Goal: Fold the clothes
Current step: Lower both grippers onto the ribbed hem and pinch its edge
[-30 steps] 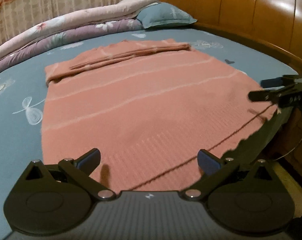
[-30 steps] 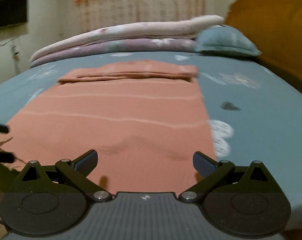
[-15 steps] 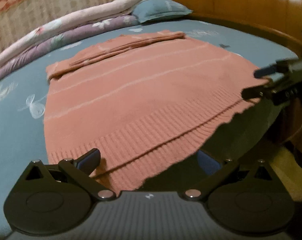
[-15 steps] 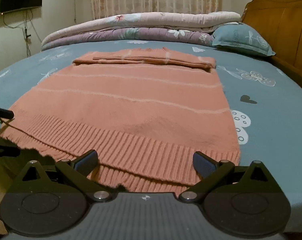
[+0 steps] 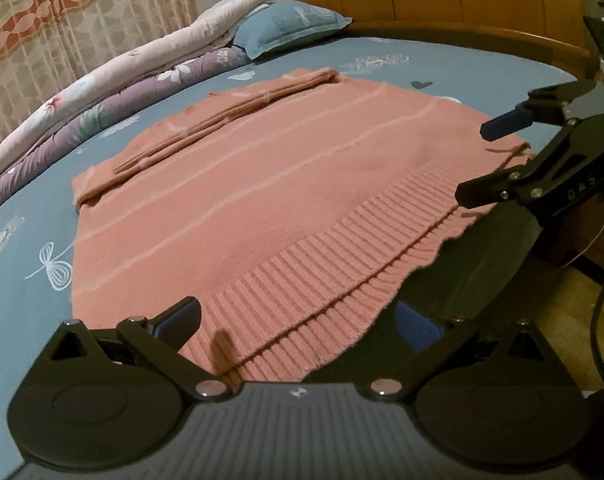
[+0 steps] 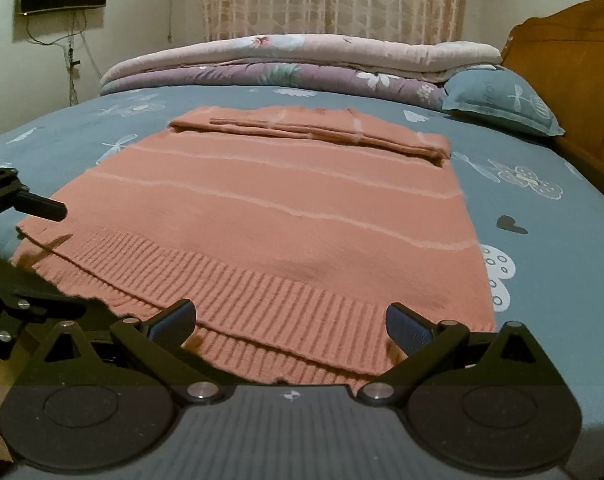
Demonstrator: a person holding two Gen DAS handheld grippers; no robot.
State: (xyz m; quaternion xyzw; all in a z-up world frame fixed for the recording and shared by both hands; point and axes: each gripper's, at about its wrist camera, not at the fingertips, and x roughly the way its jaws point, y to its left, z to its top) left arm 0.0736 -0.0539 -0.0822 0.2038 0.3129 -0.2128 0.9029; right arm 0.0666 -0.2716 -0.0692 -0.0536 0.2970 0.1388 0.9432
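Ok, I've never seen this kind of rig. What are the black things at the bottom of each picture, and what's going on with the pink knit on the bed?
No robot here: a person holds one pair of black two-finger tongs in each hand, each with a fisheye camera looking along its fingers. One picture is the left tongs view, the other the right tongs view; each also shows the other pair at its edge. A salmon-pink ribbed knit sweater lies flat on the blue patterned bedsheet, sleeves folded across its far end. Both tongs are open at the ribbed hem, holding nothing. Behind are rolled quilts and a blue pillow.
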